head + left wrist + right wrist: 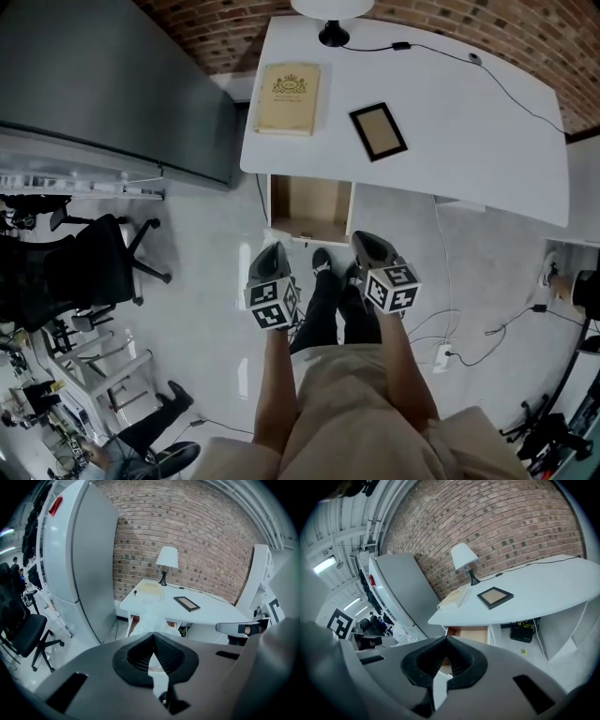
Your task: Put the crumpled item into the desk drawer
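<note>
The crumpled whitish, translucent wad [154, 617] is pinched in your left tongs [153, 635], held in the air short of the white bench [450, 122]. Your right tongs [446, 638] are closed on nothing. You appear to be at the carrying step: the wood-lined desk drawer [309, 204] stands open, so next bring the wad over its cavity, lower it and release.

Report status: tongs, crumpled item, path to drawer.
Left tongs shut on crumpled item. Right tongs shut, empty. Drawer open under desk, nothing seen blocking.
</note>
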